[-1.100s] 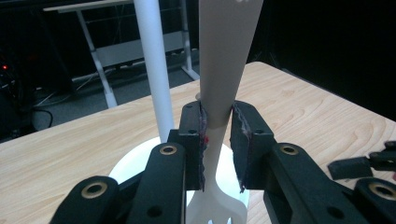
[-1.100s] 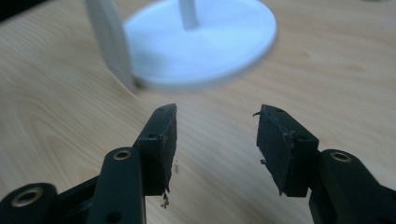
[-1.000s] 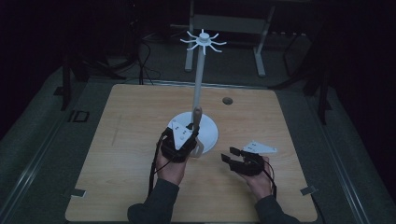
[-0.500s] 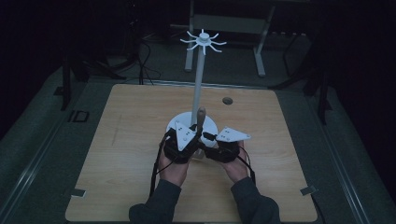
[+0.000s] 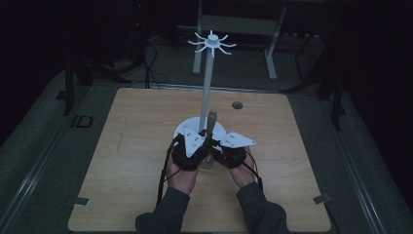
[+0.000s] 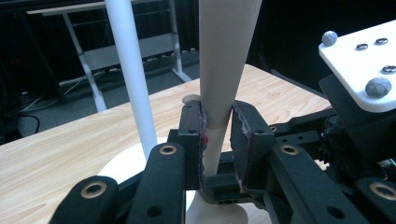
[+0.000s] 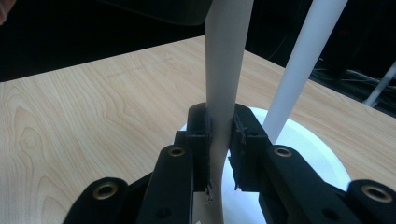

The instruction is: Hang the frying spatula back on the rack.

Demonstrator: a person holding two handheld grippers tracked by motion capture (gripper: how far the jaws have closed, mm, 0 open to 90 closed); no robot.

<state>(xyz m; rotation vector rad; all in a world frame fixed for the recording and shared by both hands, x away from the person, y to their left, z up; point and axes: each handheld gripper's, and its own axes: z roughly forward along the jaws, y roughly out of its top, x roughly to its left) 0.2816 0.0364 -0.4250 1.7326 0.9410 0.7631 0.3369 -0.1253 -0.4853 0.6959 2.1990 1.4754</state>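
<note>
Upright tapered pale handle (image 6: 224,60) between both hand-held grippers

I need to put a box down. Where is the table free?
Free: bare table left of the left gripper and right of the right gripper. Crowded: the centre, around the white stand and the held utensil.
</note>
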